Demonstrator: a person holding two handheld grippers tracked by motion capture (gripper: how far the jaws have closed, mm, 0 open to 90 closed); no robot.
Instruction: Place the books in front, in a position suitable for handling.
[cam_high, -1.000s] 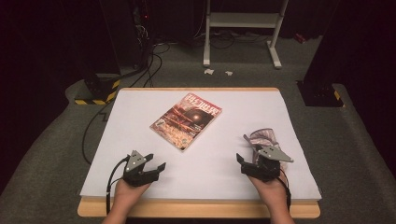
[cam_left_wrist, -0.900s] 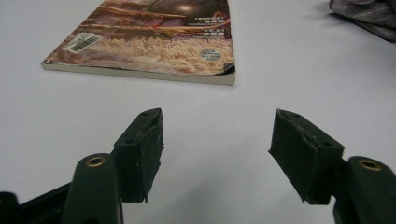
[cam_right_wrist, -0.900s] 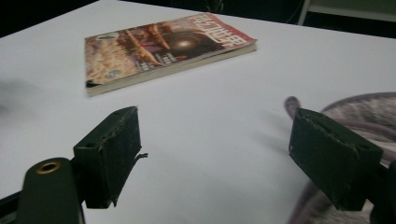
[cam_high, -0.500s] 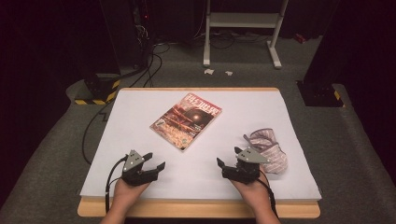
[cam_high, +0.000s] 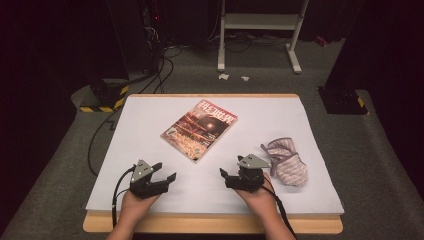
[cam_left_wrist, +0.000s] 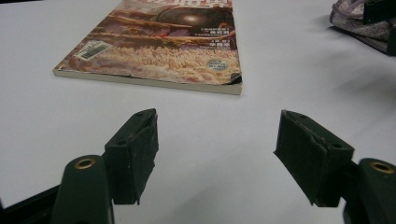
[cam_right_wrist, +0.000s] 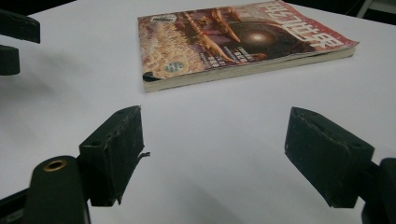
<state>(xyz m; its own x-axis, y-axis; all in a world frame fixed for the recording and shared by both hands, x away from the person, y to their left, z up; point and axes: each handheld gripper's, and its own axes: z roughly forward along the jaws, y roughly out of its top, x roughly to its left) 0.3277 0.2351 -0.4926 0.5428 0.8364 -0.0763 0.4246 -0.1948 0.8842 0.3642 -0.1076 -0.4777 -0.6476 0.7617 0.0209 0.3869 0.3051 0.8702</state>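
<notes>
Magazine is what both grippers now face; it lies flat and slightly askew at the middle of the worktop, well apart from either. Nearest the front edge, the left gripper rests low with its jaws wide and nothing between them; they have just been opening further. The right gripper, also by the front edge, has come leftward away from the striped pouch, which now lies loose toward the right edge just beside it; its jaws stand wide and empty too. I judge the pouch is set down and the magazine comes next. On the cover, large white characters run across a red masthead, not legible here; a barcode label sits at one corner.
</notes>
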